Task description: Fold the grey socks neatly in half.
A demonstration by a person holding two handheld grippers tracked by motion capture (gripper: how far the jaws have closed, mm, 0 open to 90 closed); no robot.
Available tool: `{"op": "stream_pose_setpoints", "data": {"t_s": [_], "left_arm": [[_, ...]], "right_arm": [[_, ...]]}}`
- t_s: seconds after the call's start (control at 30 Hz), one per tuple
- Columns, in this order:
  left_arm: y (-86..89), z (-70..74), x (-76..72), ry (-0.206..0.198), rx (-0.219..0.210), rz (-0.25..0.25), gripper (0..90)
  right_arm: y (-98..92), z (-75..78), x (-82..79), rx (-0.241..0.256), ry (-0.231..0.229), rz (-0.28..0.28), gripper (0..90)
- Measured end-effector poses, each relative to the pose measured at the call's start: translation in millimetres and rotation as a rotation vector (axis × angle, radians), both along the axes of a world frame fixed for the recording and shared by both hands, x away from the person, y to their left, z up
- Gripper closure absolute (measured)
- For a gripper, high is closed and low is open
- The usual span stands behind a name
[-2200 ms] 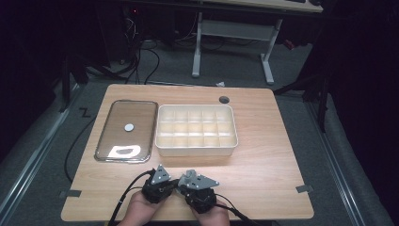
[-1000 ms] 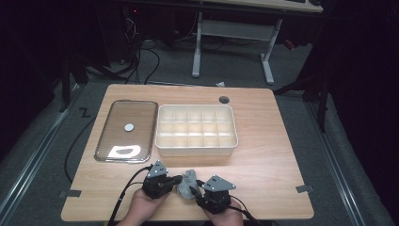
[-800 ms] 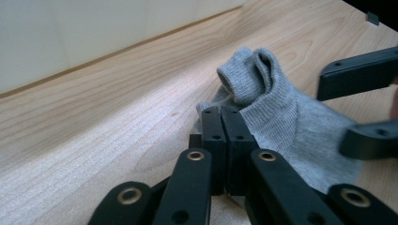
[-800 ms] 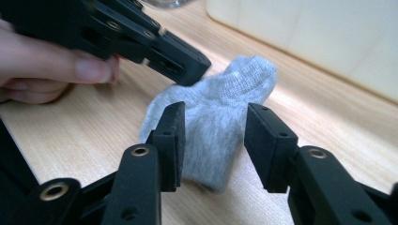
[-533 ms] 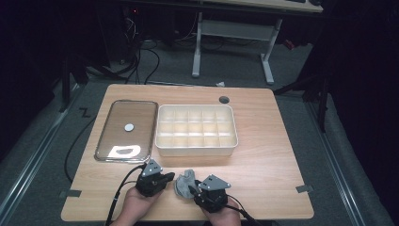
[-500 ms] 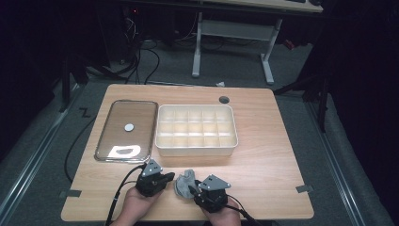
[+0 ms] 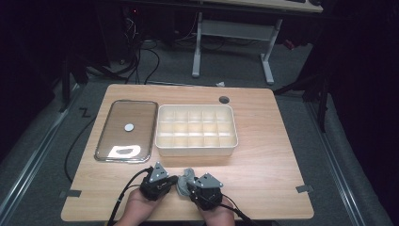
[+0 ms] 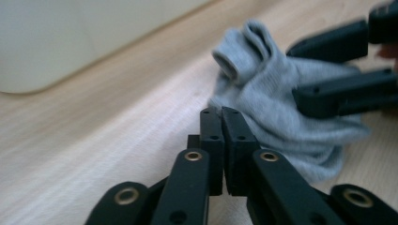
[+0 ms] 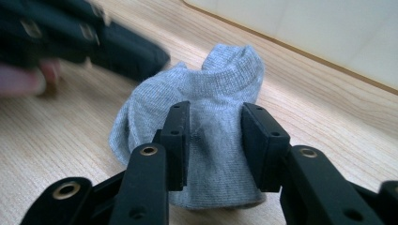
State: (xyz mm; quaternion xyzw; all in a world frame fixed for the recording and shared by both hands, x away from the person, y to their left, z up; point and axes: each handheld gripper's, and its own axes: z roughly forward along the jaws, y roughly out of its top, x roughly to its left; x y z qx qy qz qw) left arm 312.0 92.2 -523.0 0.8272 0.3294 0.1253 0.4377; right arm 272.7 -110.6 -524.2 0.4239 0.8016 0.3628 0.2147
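Observation:
A crumpled grey sock (image 7: 186,178) lies on the wooden table (image 7: 263,155) near its front edge, between the two grippers. My left gripper (image 7: 173,180) points at it from the left. In the left gripper view its jaws are shut (image 8: 220,114), with the sock (image 8: 267,103) just past the tips and nothing seen between them. My right gripper (image 7: 189,189) comes from the right. In the right gripper view it is open (image 9: 217,123), its jaws standing on either side of a fold of the sock (image 9: 211,89).
A cream compartment tray (image 7: 196,147) stands behind the sock at mid-table. A clear glass lid with a round knob (image 7: 128,128) lies to its left. A dark round grommet (image 7: 224,99) sits near the far edge. Hands hold both grippers at the front edge.
From side by side, the grippers drew apart and the sock came into sight between them. Since then both have edged back toward the sock, which stays in place.

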Motion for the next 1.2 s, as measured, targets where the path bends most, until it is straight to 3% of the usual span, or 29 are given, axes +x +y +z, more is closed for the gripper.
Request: {"op": "stream_pose_setpoints", "data": {"t_s": [0.03,0.07,0.13,0.23,0.27,0.3,0.33,0.5,0.53,0.57,0.6,0.67,0.73,0.83,0.87,0.97,1.0,1.2], "left_arm": [[0.0,0.0,0.0,0.0,0.0,0.0,87.9],[-1.4,10.9,-8.1,-0.039,-0.046,-0.012,88.5],[-7.8,15.2,-15.3,-0.036,-0.077,-0.046,89.1],[-14.8,11.1,-18.3,-0.009,-0.074,-0.073,89.8],[-18.5,3.9,-16.8,0.028,-0.059,-0.083,90.0],[-18.5,3.9,-16.8,0.028,-0.059,-0.083,90.0],[-18.8,-1.8,-14.1,0.053,-0.043,-0.08,90.0],[-19.4,-6.4,-13.0,0.052,-0.016,-0.085,90.0],[-20.3,-6.5,-13.7,0.041,-0.008,-0.086,90.0],[-20.3,-6.5,-13.7,0.041,-0.008,-0.086,90.0],[-20.6,-6.7,-13.9,0.035,-0.002,-0.089,90.0],[-20.8,-6.7,-14.0,0.033,0.001,-0.089,90.0],[-21.6,-6.1,-14.2,0.026,0.01,-0.083,90.0],[-22.7,-0.7,-16.6,0.045,-0.005,-0.079,90.0],[-25.1,7.3,-22.2,0.022,-0.026,-0.088,88.6],[-27.6,3.3,-20.8,0.024,0.001,-0.074,90.0],[-26.2,-5.0,-16.7,0.066,-0.009,-0.072,90.0],[-25.2,-7.2,-15.4,0.057,-0.006,-0.077,90.0]], "right_arm": [[0.0,0.0,0.0,0.0,0.0,0.0,64.6],[1.6,-1.2,-0.8,-0.005,-0.009,-0.002,65.0],[2.2,-2.2,-1.0,-0.002,-0.012,-0.002,65.4],[1.5,-2.7,-0.6,0.004,-0.008,0.0,65.9],[1.0,-2.8,-0.3,0.01,-0.006,0.0,65.9],[0.2,-2.9,0.2,0.014,-0.004,0.004,65.9],[-0.9,-2.6,0.7,0.017,0.001,0.006,65.8],[-9.5,1.9,2.0,0.058,0.029,0.0,60.9],[-17.2,3.5,2.8,0.099,0.046,-0.015,59.1],[-17.2,3.5,2.8,0.099,0.046,-0.015,59.1],[-25.4,1.3,5.8,0.139,0.086,-0.017,58.2],[-28.6,-2.4,8.8,0.168,0.141,-0.015,59.0],[-30.6,-5.3,10.4,0.208,0.179,0.004,69.2],[-28.8,-4.5,9.3,0.196,0.174,0.014,77.2],[-25.3,-3.4,7.9,0.169,0.163,0.026,80.6],[-23.5,-2.9,6.5,0.16,0.158,0.025,81.2],[-23.5,-2.5,6.1,0.159,0.155,0.026,81.6],[-18.4,9.2,-1.1,0.127,0.109,0.049,81.7]]}}
